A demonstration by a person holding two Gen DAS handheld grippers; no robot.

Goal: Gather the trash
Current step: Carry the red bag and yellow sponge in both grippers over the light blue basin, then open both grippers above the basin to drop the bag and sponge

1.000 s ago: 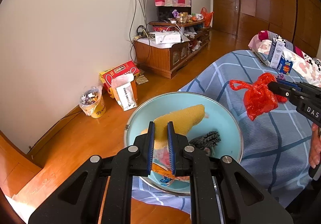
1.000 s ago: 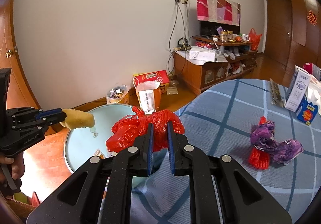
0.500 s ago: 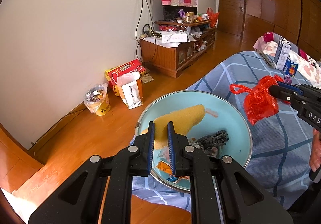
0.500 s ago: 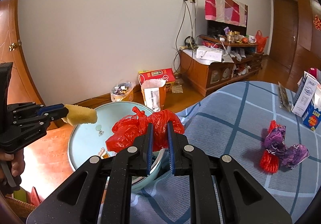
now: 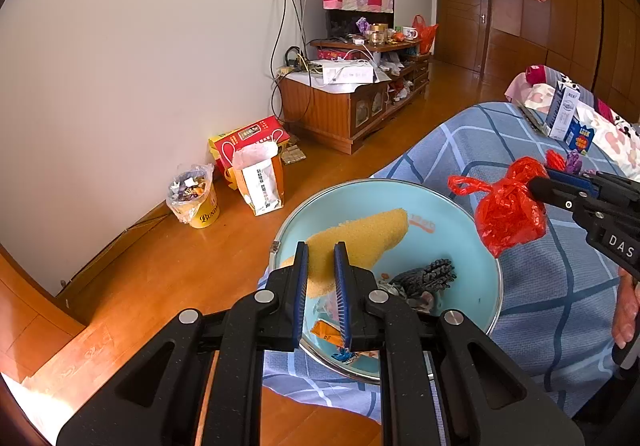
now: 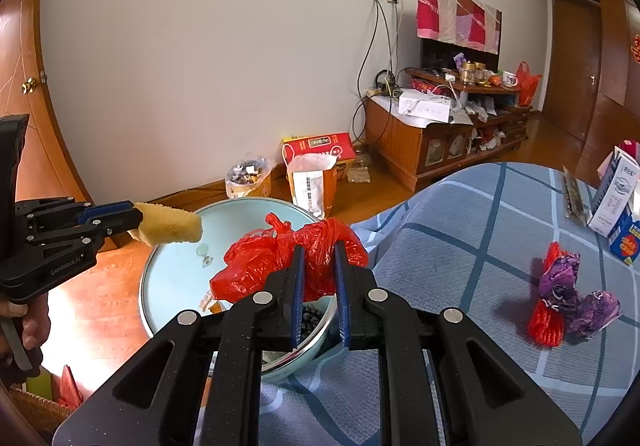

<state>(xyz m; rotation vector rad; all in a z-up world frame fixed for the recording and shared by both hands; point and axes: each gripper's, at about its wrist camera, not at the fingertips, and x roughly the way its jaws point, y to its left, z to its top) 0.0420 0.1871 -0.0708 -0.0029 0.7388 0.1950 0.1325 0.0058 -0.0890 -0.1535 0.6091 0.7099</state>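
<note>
A light blue basin (image 5: 472, 230) (image 6: 168, 286) sits at the corner of a bed with a blue checked cover (image 5: 560, 294) (image 6: 472, 246). My left gripper (image 5: 321, 250) (image 6: 134, 220) is shut on a yellow sponge (image 5: 360, 238) (image 6: 170, 228), held over the basin. My right gripper (image 6: 319, 250) (image 5: 534, 188) is shut on a crumpled red plastic bag (image 6: 272, 266) (image 5: 508, 218), hanging above the basin's bed-side rim. In the basin lie a dark knobbly piece (image 5: 428, 276) and an orange wrapper (image 5: 326, 332).
A bundle of purple and red wrappers (image 6: 560, 298) lies on the bed, with cartons (image 6: 616, 198) behind it. On the wooden floor by the wall stand a lined yellow bin (image 5: 194, 198), a paper bag (image 5: 260, 182) and a red box (image 5: 248, 138). A cluttered wooden cabinet (image 5: 348, 106) stands further back.
The right gripper and its red bag have shifted slightly toward the basin, so the bag now hangs over its rim. The left gripper holds the sponge in much the same place.
</note>
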